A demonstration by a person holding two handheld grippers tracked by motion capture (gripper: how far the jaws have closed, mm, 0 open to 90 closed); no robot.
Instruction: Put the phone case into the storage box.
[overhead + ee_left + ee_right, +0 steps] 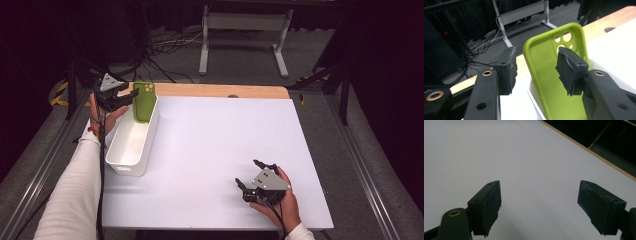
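- Green phone case (144, 101) stands upright in the white bin (131, 145), ten o'clock on the table (215, 150).
- Left gripper (125, 94) jaws apart, seemingly straddling the case's edge.
- Right gripper (248, 175), five o'clock, jaws apart, empty.

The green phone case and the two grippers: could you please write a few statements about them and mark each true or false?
1. The green phone case stands upright at the far end of the white bin. True.
2. The left gripper is clamped shut on the case. False: its jaws are apart, with the case's side edge between them; the right pad sits inside the case.
3. The right gripper holds a second case. False: it is open and empty over the white table cover.
4. The case has camera cut-outs near its top. True.
5. The bin sits at the table's right edge. False: it sits along the left edge.
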